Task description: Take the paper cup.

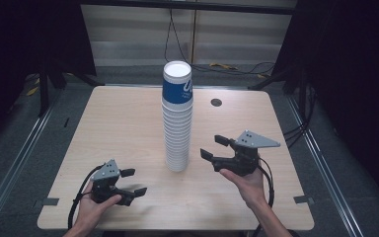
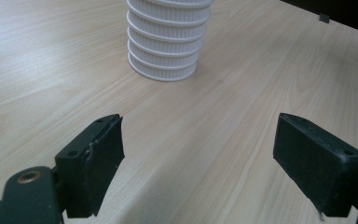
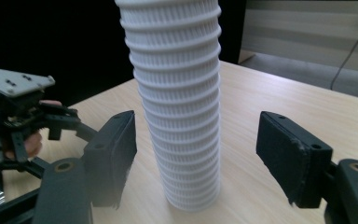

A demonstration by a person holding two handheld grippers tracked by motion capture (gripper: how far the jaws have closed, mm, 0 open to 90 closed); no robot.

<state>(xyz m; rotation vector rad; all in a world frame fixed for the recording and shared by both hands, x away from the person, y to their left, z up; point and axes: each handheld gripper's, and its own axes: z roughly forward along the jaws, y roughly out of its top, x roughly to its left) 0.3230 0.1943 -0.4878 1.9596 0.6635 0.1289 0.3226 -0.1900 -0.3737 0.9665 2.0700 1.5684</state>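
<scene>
Nearest the person, at the front left of the pale wood-grain table (image 1: 128,123), the left black two-jaw gripper (image 1: 134,181) rests low over the tabletop in the person's left hand (image 1: 93,207), its jaws spread wide with nothing between them; in the left gripper view bare wood lies between the two black pads (image 2: 100,154) and the foot of the stack stands well ahead, apart from them. A little farther in and to the right, the right black two-jaw gripper (image 1: 213,146) with a grey three-cornered plate on top sits in the person's right hand (image 1: 249,183), jaws also wide apart and pointing left at the stack's lower part. The tall stack of white ribbed paper cups (image 1: 176,128) stands upright near the table's middle, its top cup wrapped in blue; in the right gripper view it rises between the open pads without touching either. Beyond it, a small dark round hole (image 1: 216,102) marks the tabletop.
</scene>
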